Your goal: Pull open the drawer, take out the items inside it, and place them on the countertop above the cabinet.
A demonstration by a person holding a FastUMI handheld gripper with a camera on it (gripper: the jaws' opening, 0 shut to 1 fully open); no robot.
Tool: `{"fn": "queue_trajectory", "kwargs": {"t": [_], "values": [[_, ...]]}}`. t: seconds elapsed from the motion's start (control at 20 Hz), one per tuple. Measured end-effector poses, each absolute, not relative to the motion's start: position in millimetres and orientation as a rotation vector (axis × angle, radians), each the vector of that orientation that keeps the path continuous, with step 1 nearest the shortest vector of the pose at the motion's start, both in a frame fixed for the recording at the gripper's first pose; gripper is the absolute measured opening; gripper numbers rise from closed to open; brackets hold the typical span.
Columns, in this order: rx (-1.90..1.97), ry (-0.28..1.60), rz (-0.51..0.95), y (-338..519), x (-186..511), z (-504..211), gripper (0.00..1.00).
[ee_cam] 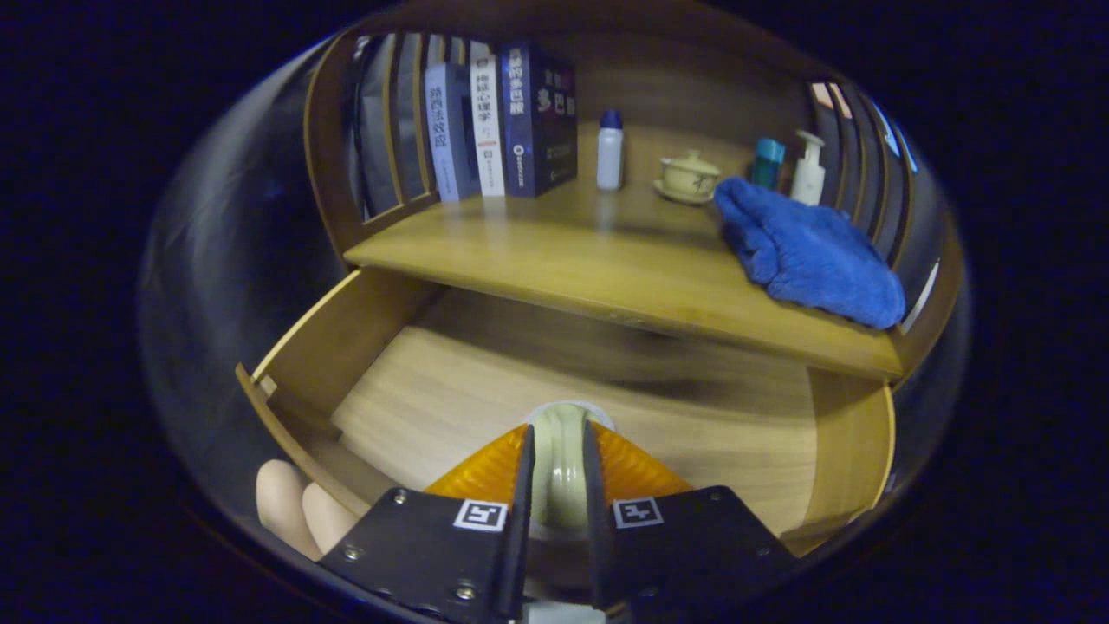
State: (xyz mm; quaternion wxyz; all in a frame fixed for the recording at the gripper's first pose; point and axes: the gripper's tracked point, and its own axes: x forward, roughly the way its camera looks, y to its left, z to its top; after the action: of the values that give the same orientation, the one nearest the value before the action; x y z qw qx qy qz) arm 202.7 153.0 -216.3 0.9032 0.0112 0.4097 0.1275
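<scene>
- Gripper view: the gripper (556,472) hangs over the open drawer (364,347); its two fingers (517,485) are clamped on a pale green ceramic piece (559,472) held between them, above the drawer floor.
- The drawer stands pulled out below the countertop (563,251).
- On the countertop, a blue towel (806,251) lies at the right end, a lidded teacup (690,176) on its saucer just behind it.
- A white bottle (610,152) stands near upright books (502,121); a pump bottle (808,169) and a teal container (767,162) stand behind the towel.
- Two fingertips of a hand (299,511) show outside the drawer's front corner.
</scene>
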Motion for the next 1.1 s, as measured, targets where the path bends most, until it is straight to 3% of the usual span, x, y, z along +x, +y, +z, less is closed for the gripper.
{"fn": "queue_trajectory", "kwargs": {"t": [0.1,0.25,0.45,0.5,1.1], "values": [[0.015,0.906,0.27,152.1,202.0,-229.3,0.3],[0.012,0.966,0.273,153.0,203.9,-242.9,0.4],[0.006,0.966,0.238,150.8,215.4,-253.1,0.4],[0.001,0.981,0.252,151.8,215.0,-256.7,0.18],[0.079,0.694,0.357,173.4,224.2,-132.7,0.18]]}}
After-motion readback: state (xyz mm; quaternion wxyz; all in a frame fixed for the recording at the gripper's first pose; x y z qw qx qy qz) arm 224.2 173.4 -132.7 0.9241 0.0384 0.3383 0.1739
